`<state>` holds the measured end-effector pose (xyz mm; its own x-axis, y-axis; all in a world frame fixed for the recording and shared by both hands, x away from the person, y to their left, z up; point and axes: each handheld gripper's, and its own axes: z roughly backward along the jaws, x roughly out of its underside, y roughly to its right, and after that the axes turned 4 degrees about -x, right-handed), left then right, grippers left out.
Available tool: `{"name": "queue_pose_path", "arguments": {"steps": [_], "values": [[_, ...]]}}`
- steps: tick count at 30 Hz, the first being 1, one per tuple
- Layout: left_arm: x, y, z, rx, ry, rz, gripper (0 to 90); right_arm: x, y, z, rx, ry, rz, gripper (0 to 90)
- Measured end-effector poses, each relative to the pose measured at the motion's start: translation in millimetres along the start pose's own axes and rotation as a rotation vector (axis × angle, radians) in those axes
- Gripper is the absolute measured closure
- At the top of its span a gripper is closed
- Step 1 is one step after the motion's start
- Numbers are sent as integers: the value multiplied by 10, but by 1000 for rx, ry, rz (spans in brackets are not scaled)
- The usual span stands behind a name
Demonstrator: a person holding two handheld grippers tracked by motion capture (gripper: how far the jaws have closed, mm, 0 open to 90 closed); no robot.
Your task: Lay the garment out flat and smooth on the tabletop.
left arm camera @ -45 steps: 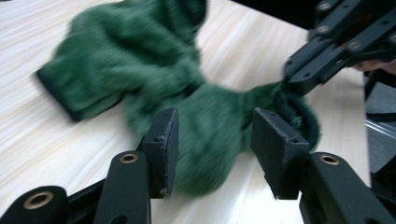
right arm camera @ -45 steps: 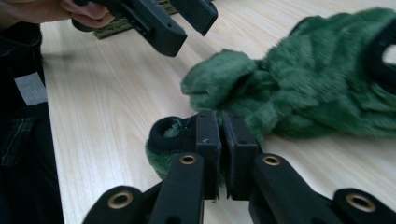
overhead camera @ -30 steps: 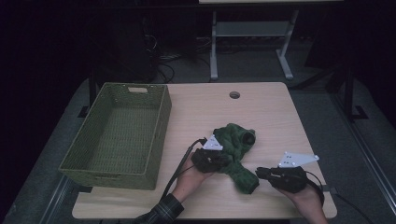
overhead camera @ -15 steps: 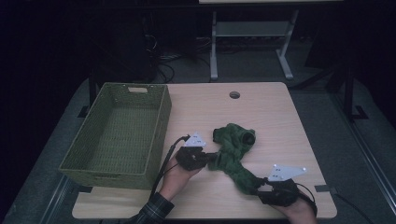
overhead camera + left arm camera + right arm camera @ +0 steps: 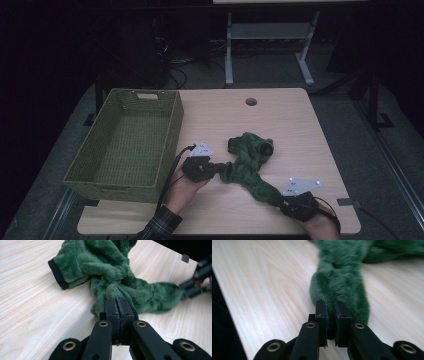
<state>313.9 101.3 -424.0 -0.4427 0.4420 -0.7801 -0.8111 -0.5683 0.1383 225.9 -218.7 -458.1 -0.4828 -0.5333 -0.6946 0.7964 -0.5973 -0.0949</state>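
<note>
Left claw (image 5: 216,169) clamped on a fold of the green fleece garment (image 5: 248,161), jaws pressed nearly together with pile bunched between them. Right claw (image 5: 284,201) likewise closed on the garment's near end, a thick twist of fleece pinched between its jaws.

Garment lying on the surface (image 5: 300,135), right of centre: bunched far part with a dark-edged cuff (image 5: 58,273) resting flat, then a rope-like stretch running toward the near right corner. Drawn out between the two claws, touching the wood along most of its length.

Compared with half a second ago, right claw pulled a little farther toward the near right edge, left claw hardly shifted, just left of the bunch. A second ago, both claws set closer to the heap and the garment more compact. Now longer and more twisted.

Likely meaning: grips secured at two points, cloth being stretched out, probably ahead of straightening or lifting. Twist in the middle suggests untangling not finished.

Farther out, a green woven basket (image 5: 129,141) standing on the left of the surface, well apart from the garment, with nothing seen inside. Probably the destination, though only a guess. Round cable hole (image 5: 251,101) near the far edge.
</note>
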Motion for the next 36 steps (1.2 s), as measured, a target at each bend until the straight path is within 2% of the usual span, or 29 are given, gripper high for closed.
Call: {"name": "queue_pose_path", "arguments": {"steps": [3,4,6,11,13,14,17,19,20,21,24,25,26,27,29,30,31,32,36], "values": [[18,18,13,7,-6,-1,890,26,77,70,15,7,-11,831],[57,35,22,14,-17,-2,890,61,173,140,36,15,-14,831],[114,50,25,20,-28,7,890,109,279,202,58,11,-28,832],[275,56,-13,40,-74,32,890,216,465,299,71,13,-75,830],[295,57,-24,37,-82,30,868,227,481,308,63,15,-81,823],[300,67,-20,21,-88,16,852,227,483,310,53,25,-87,793],[253,86,47,-5,-56,12,778,205,471,342,53,43,-95,710],[226,90,83,-13,-46,4,763,201,467,360,53,52,-103,696],[188,105,125,-15,-32,-9,764,180,466,429,58,79,-108,687],[157,128,147,-10,-21,-13,770,166,464,456,59,92,-108,687],[53,272,121,49,1,-27,799,110,454,519,57,125,-108,710],[53,272,121,49,1,-27,807,85,450,537,50,144,-104,712],[25,351,49,67,-8,-47,813,68,451,552,43,154,-104,736],[20,374,12,75,-15,-51,816,54,450,556,35,159,-105,758],[21,393,-39,85,-25,-52,834,50,452,544,32,159,-103,779],[46,406,-162,98,-51,-49,844,63,455,470,27,116,-105,817],[46,406,-162,98,-51,-49,854,63,455,470,27,116,-105,817],[94,398,-254,103,-70,-36,869,106,457,350,14,68,-110,835],[196,316,-370,63,-131,-36,896,182,485,237,19,5,-134,886]]}}
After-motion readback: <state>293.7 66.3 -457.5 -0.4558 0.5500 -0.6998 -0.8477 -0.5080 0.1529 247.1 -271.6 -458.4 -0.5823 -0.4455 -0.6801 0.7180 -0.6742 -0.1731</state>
